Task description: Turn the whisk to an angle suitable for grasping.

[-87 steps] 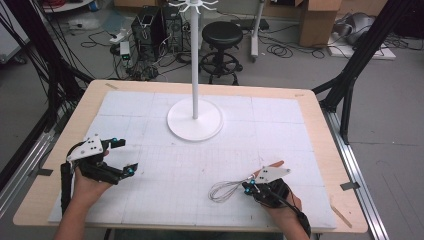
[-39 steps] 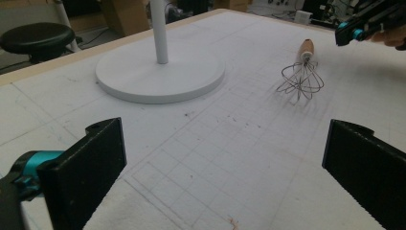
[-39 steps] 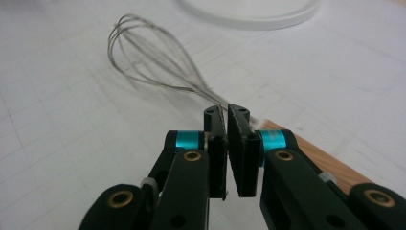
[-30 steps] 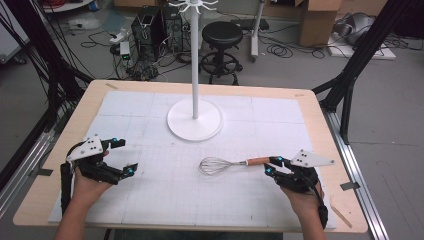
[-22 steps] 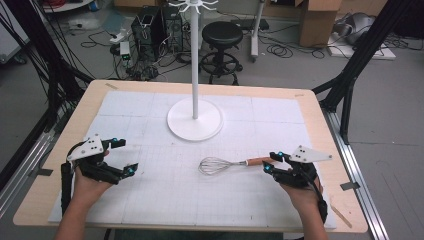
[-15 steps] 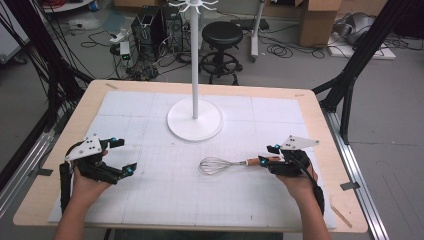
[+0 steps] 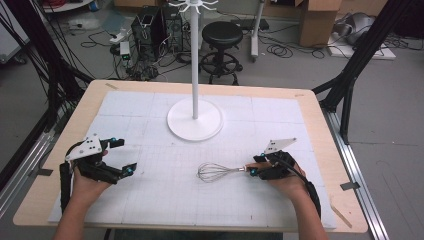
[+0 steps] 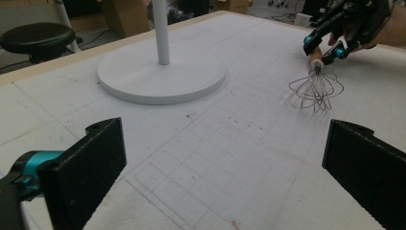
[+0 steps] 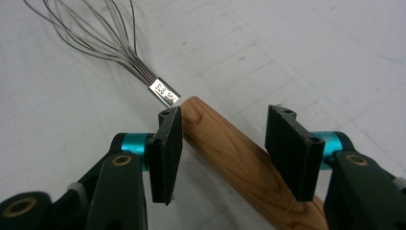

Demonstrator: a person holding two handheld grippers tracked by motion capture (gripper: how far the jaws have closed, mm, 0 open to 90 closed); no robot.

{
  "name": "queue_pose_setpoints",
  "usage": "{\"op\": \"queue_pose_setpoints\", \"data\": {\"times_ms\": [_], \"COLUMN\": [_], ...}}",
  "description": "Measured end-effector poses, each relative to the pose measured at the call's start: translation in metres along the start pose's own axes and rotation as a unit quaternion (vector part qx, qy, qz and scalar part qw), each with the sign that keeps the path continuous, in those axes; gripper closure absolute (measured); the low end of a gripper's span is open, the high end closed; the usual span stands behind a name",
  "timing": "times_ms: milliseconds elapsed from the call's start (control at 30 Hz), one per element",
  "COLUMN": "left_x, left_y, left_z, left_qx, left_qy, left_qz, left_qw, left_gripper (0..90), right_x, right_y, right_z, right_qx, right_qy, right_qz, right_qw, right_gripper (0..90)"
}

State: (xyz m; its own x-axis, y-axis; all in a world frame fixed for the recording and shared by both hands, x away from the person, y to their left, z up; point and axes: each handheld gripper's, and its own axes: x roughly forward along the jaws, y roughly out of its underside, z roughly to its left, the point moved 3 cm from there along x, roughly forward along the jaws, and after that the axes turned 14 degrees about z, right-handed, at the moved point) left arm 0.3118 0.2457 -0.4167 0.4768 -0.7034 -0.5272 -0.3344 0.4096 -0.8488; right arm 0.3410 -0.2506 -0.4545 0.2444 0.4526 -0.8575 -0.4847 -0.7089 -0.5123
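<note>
My right gripper (image 9: 220, 148) is part-open, jaws straddling the whisk (image 7: 216, 173) handle near the metal collar; one jaw touches the wood, the other stands clear, so no clamp. I'd guess that spot avoids the springy wire loops ahead. Handle: round, grained wood. Left gripper (image 7: 116, 157) wide open, empty, well apart, near the smooth white stand (image 7: 194, 119).

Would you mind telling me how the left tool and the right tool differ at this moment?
The left tool has nothing between its widely spread jaws, while the right tool straddles the whisk's wooden handle, one jaw touching it and the other apart. The left tool sits at the mat's left side, far from the whisk; the right tool is at the whisk's handle end. Both are hand-held, black with teal joints, and low over the mat.
</note>
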Motion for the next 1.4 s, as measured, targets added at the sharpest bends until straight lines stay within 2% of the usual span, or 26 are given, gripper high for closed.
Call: {"op": "queue_pose_setpoints", "data": {"times_ms": [133, 233, 467, 600, 633, 700, 767, 900, 1033, 1067, 1133, 1167, 1200, 1267, 1300, 1367, 1400], "left_x": [0.000, 0.000, -0.001, 0.000, 0.000, 0.000, 0.000, 0.000, 0.001, 0.001, 0.001, 0.001, 0.001, 0.001, 0.001, 0.001, 0.000], "left_y": [0.000, 0.000, 0.000, 0.000, 0.000, 0.000, 0.000, -0.001, -0.001, -0.001, -0.001, -0.001, 0.000, 0.000, 0.000, 0.000, -0.001], "left_z": [-0.001, -0.001, 0.000, 0.000, 0.000, -0.001, -0.001, -0.002, -0.002, -0.002, -0.001, -0.001, -0.001, -0.001, -0.001, 0.000, -0.001], "left_qx": [0.000, 0.001, 0.000, 0.001, 0.001, 0.001, 0.001, -0.001, -0.002, 0.000, -0.001, -0.001, -0.001, -0.002, -0.002, 0.000, 0.000], "left_qy": [0.002, 0.001, 0.000, 0.001, 0.000, 0.001, 0.001, 0.001, 0.002, 0.003, 0.003, 0.003, 0.002, 0.002, 0.003, 0.001, 0.002], "left_qz": [0.000, -0.001, -0.001, 0.000, 0.001, 0.001, 0.000, -0.002, -0.002, -0.001, -0.001, -0.001, -0.001, -0.001, -0.001, -0.001, -0.002], "left_qw": [1.0000, 1.0000, 1.0000, 1.0000, 1.0000, 1.0000, 1.0000, 1.0000, 1.0000, 1.0000, 1.0000, 1.0000, 1.0000, 1.0000, 1.0000, 1.0000, 1.0000], "left_gripper": [1.7, 1.7, 1.7, 1.7, 1.7, 1.7, 1.7, 1.7, 1.7, 1.7, 1.7, 1.7, 1.7, 1.7, 1.7, 1.7, 1.7], "right_x": [0.000, -0.001, -0.009, -0.027, -0.032, -0.043, -0.049, -0.050, -0.043, -0.041, -0.037, -0.037, -0.033, -0.031, -0.030, -0.029, -0.028], "right_y": [-0.001, 0.000, 0.011, 0.026, 0.030, 0.039, 0.048, 0.060, 0.063, 0.063, 0.063, 0.063, 0.063, 0.063, 0.060, 0.060, 0.058], "right_z": [0.008, 0.007, -0.002, -0.010, -0.013, -0.018, -0.022, -0.023, -0.028, -0.029, -0.032, -0.032, -0.033, -0.032, -0.028, -0.026, -0.022], "right_qx": [-0.012, -0.014, 0.008, 0.028, 0.034, 0.054, 0.077, 0.100, 0.122, 0.127, 0.130, 0.130, 0.132, 0.128, 0.117, 0.113, 0.103], "right_qy": [0.014, 0.013, 0.025, 0.035, 0.044, 0.060, 0.079, 0.107, 0.140, 0.139, 0.151, 0.151, 0.134, 0.133, 0.128, 0.124, 0.116], "right_qz": [0.014, 0.013, 0.012, -0.013, -0.023, -0.040, -0.042, -0.039, -0.022, -0.020, -0.008, -0.008, -0.002, 0.004, 0.003, 0.002, 0.003], "right_qw": [0.9997, 0.9997, 0.9996, 0.9989, 0.9982, 0.9960, 0.9931, 0.9884, 0.9824, 0.9820, 0.9800, 0.9800, 0.9822, 0.9828, 0.9849, 0.9858, 0.9879], "right_gripper": [46.8, 45.6, 40.8, 41.0, 42.4, 53.4, 66.7, 80.8, 84.4, 84.4, 84.8, 84.8, 85.6, 86.9, 88.2, 88.2, 88.3]}}
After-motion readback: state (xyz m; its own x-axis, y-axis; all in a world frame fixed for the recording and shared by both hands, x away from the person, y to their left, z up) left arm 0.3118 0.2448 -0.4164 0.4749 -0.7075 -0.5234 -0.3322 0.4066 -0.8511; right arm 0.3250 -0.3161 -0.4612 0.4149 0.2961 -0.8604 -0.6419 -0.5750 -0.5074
